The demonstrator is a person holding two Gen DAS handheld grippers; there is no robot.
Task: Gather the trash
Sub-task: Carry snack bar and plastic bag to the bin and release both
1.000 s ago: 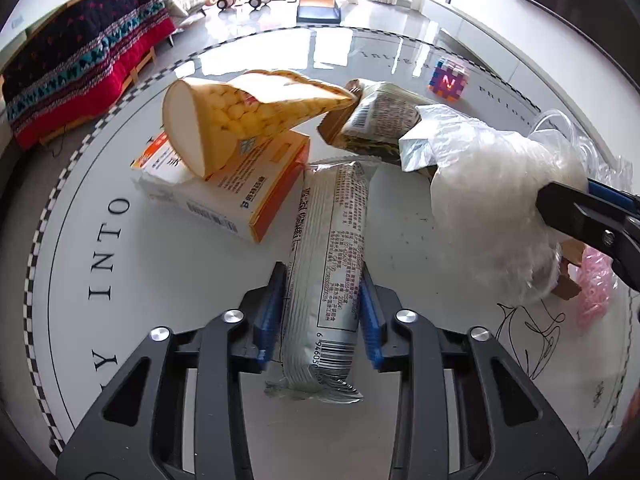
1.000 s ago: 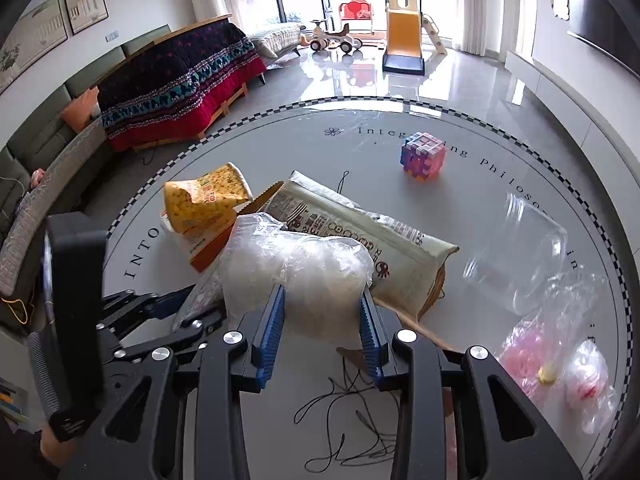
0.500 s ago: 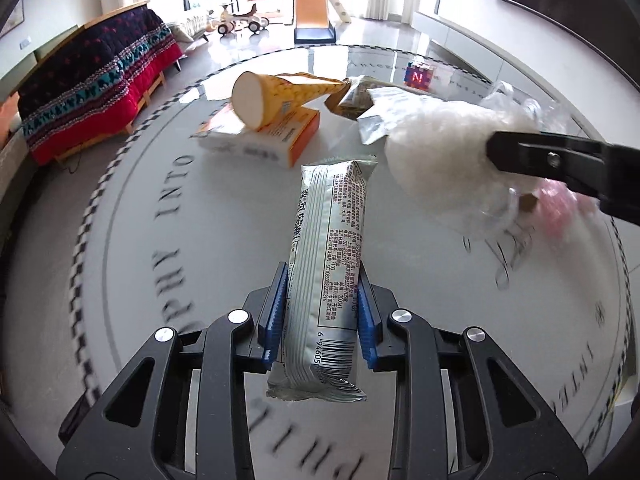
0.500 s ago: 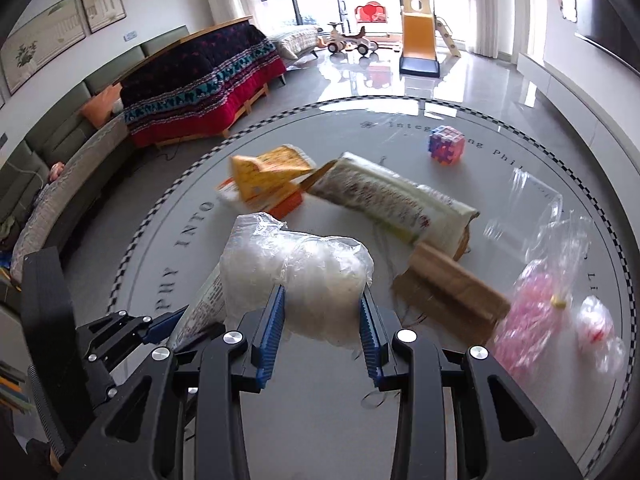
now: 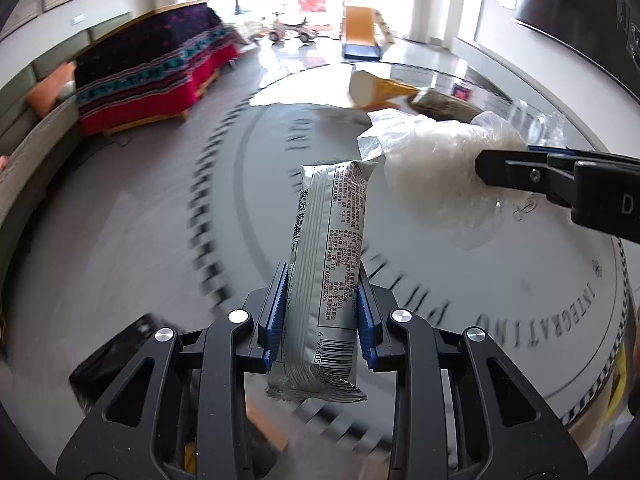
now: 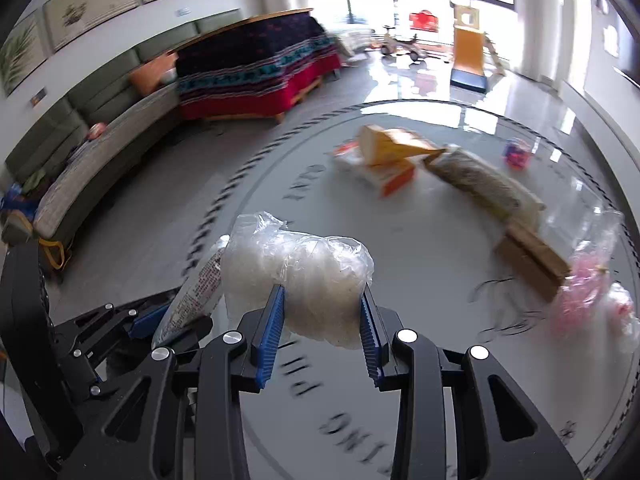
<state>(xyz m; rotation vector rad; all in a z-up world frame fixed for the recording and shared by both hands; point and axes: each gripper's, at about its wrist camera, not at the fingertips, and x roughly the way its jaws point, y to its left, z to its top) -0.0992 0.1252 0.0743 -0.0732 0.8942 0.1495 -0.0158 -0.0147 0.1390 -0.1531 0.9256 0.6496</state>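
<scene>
Left wrist view: at far left, past the table's checkered rim [image 5: 208, 248], lies open grey floor, with a blanket-covered bench [image 5: 160, 68] well beyond it. The left gripper [image 5: 321, 312] is clenched on a silver snack wrapper [image 5: 328, 272], which sticks forward and is lifted above the round table [image 5: 500, 288]. Just right of the wrapper's far end hangs a crumpled clear plastic bag [image 5: 436, 176], pinched by the right gripper [image 5: 520, 168] that enters from the right edge. Behind the bag, on the far side of the table, lie a yellow snack bag [image 5: 380, 88] and a long greenish packet [image 5: 448, 104], both blurred.

Right wrist view: a green sofa [image 6: 92, 152] runs along the left wall, and floor separates it from the table edge. The left gripper [image 6: 148, 320] sits low at left with the wrapper [image 6: 192, 300] in its jaws, close beside the plastic bag [image 6: 304, 276], which the right gripper [image 6: 322, 320] grasps between its blue pads. The tabletop directly ahead of the bag is bare. Further right, the remaining litter sits in an arc: the yellow bag [image 6: 392, 144] on an orange and white box [image 6: 384, 172], the greenish packet [image 6: 484, 184], a brown cardboard piece [image 6: 532, 256], a black cord [image 6: 504, 308] and pink-and-clear bags [image 6: 592, 296] near the right rim.
</scene>
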